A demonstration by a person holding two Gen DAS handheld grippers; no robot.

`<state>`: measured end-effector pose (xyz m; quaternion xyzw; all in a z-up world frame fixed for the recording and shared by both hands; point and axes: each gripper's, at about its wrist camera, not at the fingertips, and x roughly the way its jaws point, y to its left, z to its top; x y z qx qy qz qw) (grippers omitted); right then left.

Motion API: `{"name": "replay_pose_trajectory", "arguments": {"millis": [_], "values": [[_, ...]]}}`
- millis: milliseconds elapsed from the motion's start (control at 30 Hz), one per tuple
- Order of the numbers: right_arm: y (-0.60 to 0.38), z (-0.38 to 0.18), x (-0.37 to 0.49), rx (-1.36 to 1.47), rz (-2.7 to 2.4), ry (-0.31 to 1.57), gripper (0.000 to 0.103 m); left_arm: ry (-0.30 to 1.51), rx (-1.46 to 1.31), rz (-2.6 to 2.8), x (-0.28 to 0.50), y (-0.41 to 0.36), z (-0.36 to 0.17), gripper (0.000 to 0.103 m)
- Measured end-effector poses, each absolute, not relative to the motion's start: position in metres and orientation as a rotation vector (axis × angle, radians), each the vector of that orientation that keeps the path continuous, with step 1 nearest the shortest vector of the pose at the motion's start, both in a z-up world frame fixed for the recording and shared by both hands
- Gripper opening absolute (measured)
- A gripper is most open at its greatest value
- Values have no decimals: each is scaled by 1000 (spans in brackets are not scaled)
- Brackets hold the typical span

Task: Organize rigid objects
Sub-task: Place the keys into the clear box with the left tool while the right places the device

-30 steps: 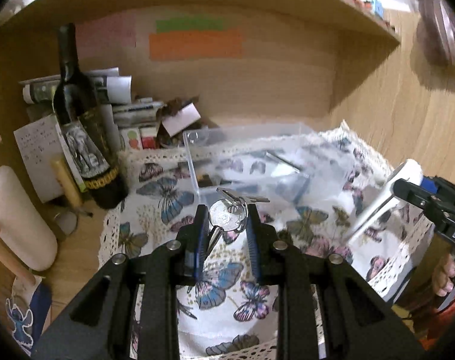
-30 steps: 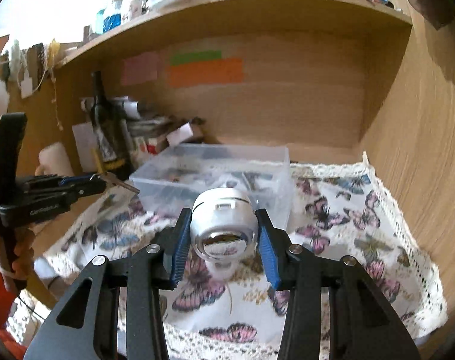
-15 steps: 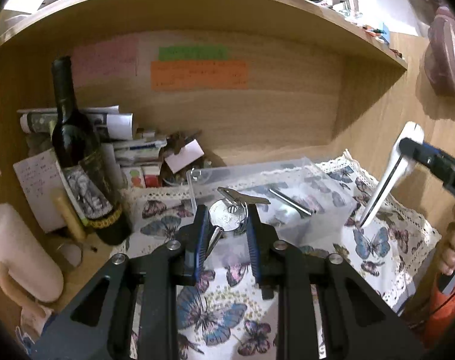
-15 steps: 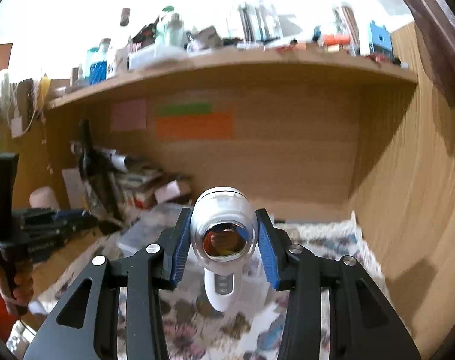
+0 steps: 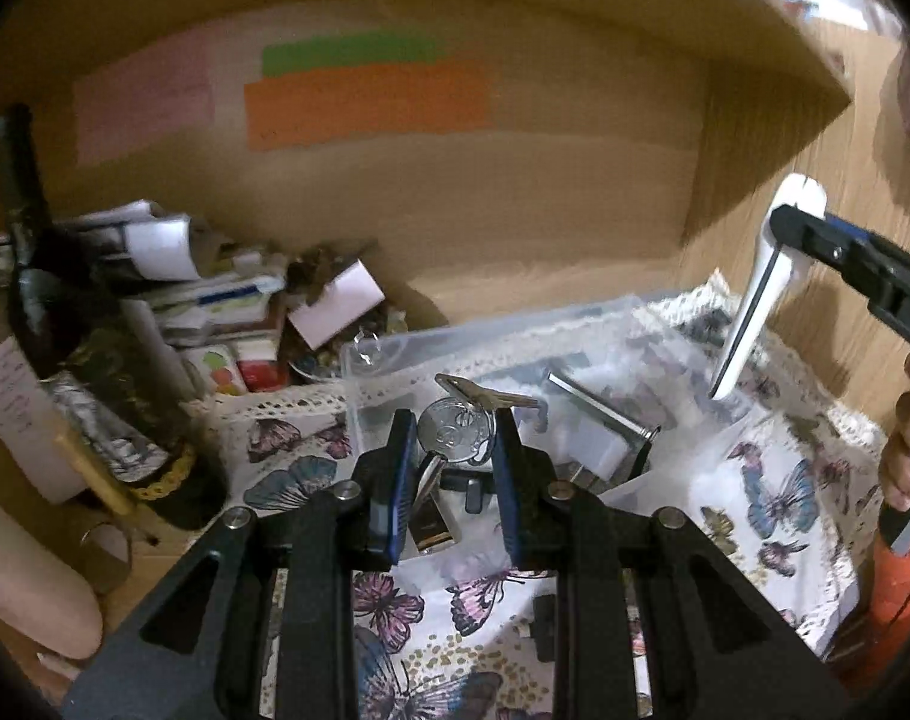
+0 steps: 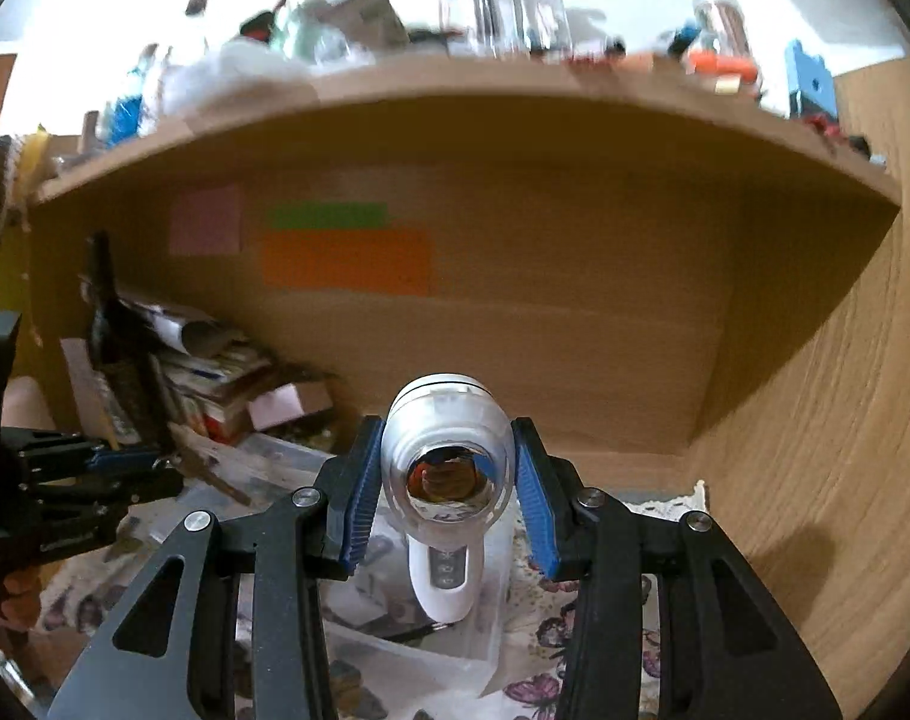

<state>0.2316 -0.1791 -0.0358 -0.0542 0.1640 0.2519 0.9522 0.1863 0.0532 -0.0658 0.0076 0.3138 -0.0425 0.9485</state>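
Observation:
My left gripper [image 5: 449, 438] is shut on a bunch of silver keys [image 5: 455, 429] and holds it above the near left part of a clear plastic box [image 5: 365, 354]. The box holds a metal bar [image 5: 599, 408] and small items. My right gripper [image 6: 446, 480] is shut on a white and silver handheld device [image 6: 446, 468], whose handle hangs down over the box [image 6: 395, 648]. That device also shows in the left wrist view [image 5: 761, 282], high at the right over the box. The left gripper with the keys shows in the right wrist view [image 6: 155, 459].
A dark wine bottle [image 5: 65, 360] stands at the left, with stacked papers and small boxes [image 5: 215, 300] behind it. A butterfly cloth [image 5: 785, 492] covers the desk. A wooden shelf [image 6: 455, 96] loaded with bottles hangs overhead, and a wooden side wall [image 6: 845, 420] stands at the right.
Both grippers have moved forward over the clear box with their loads still held. The right gripper tilted up and now carries the device over the box.

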Motion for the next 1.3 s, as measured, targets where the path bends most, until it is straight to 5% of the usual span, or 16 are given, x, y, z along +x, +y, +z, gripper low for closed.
{"name": "replay_pose_trajectory", "arguments": {"millis": [567,933,1133,1300], "values": [[-129,-84,293,-214,561,581,39,785,27,-155,234,32,-110,24],[-116,-113,312,-225,565,714,39,716,33,-158,217,36,-88,25],[-125,-86,279,-224,591,624,40,674,23,-141,199,39,-71,35],[-132,-69,239,-223,663,566,53,636,19,-113,178,46,-57,64]]}}
